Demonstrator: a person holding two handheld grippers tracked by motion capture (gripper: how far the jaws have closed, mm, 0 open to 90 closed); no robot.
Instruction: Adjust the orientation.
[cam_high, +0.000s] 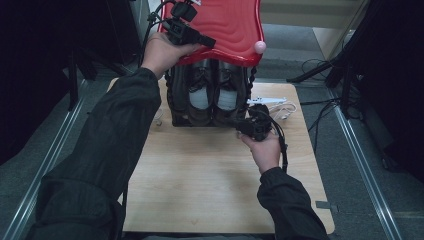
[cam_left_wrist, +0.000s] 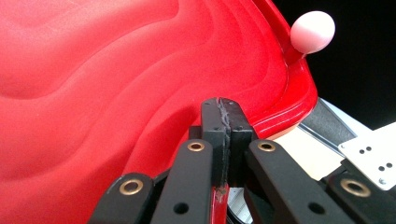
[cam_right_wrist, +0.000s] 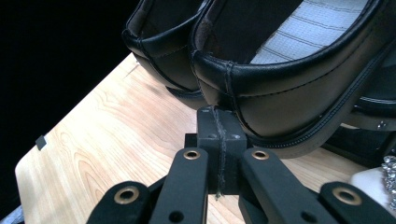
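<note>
Sleeves of dark fabric come in from the near edge of the high view, over the bare wooden table (cam_high: 210, 190). The right gripper (cam_high: 250, 126) sits low at the table's middle right, held in the right hand (cam_high: 265, 150), with its tips just at the near end of a pair of black leather shoes (cam_high: 212, 97). In the right gripper view its jaws stand pressed flat together, pad against pad, with nothing showing between them; the tips lie just under the heel of the nearer shoe (cam_right_wrist: 299, 93), whose pale striped insole shows inside, and whether they touch the leather I cannot tell. The second shoe (cam_right_wrist: 159, 51) lies beside it, farther off in that view.

The shoes stand side by side in a dark open rack (cam_high: 175, 100) on the far half of the table. A white cable and a white flat piece (cam_high: 272, 102) lie on the wood just to the rack's right.

Farther off, the left gripper (cam_high: 197, 37), in the left hand (cam_high: 162, 52), is raised over the rack at the near edge of a red lid (cam_high: 235, 30) with a wavy relief. In the left gripper view its jaws are closed tight, and a thin strip of red shows in the seam low between them, so they pinch the lid's rim (cam_left_wrist: 289, 112). A pale pink knob (cam_left_wrist: 312, 31) stands at the lid's corner.
</note>
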